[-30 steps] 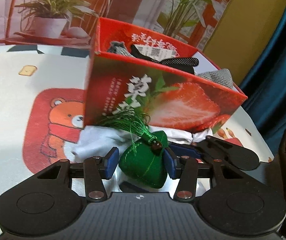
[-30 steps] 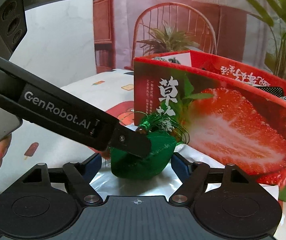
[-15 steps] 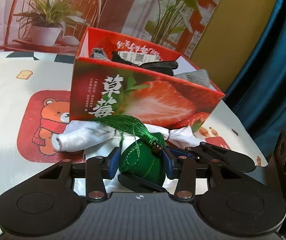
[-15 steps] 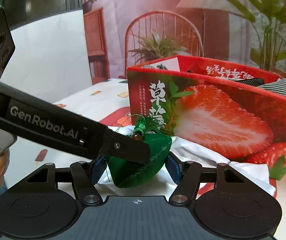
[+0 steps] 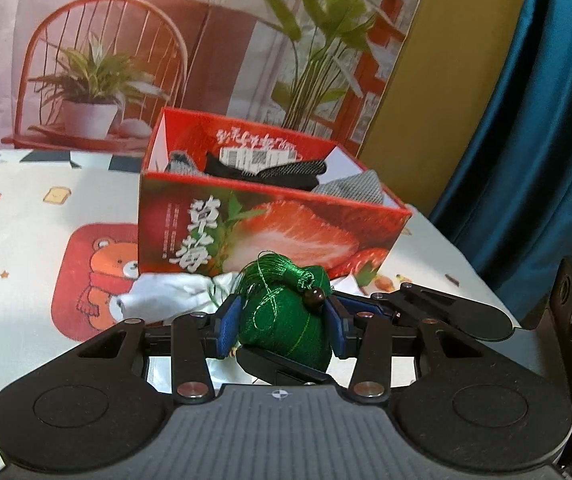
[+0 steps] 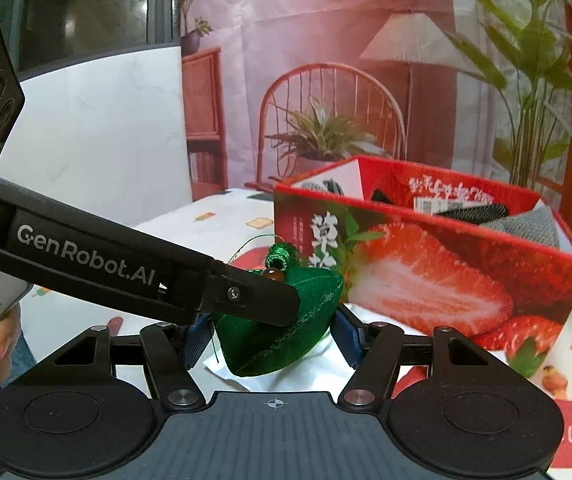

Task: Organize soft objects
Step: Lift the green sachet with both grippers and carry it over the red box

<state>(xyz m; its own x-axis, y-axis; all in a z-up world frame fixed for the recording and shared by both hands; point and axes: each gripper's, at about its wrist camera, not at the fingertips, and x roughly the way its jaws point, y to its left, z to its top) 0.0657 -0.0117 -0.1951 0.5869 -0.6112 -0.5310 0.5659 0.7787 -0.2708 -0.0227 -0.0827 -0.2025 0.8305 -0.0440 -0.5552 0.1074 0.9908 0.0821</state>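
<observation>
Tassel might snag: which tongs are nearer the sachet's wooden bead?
Left. The left tongs pinch the green sachet, one pad beside the wooden bead; the right tongs, jaws just closed further on the sachet, sit below the bead.

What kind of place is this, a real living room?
Probably a staged tabletop, not a real room: the chair and plants are a printed backdrop, with a cartoon tablecloth and strawberry box in front.

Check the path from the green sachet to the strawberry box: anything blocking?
Nothing visible blocks it. The green sachet, held in the left gripper, faces the strawberry box with only its near wall to clear; socks already inside.
</observation>
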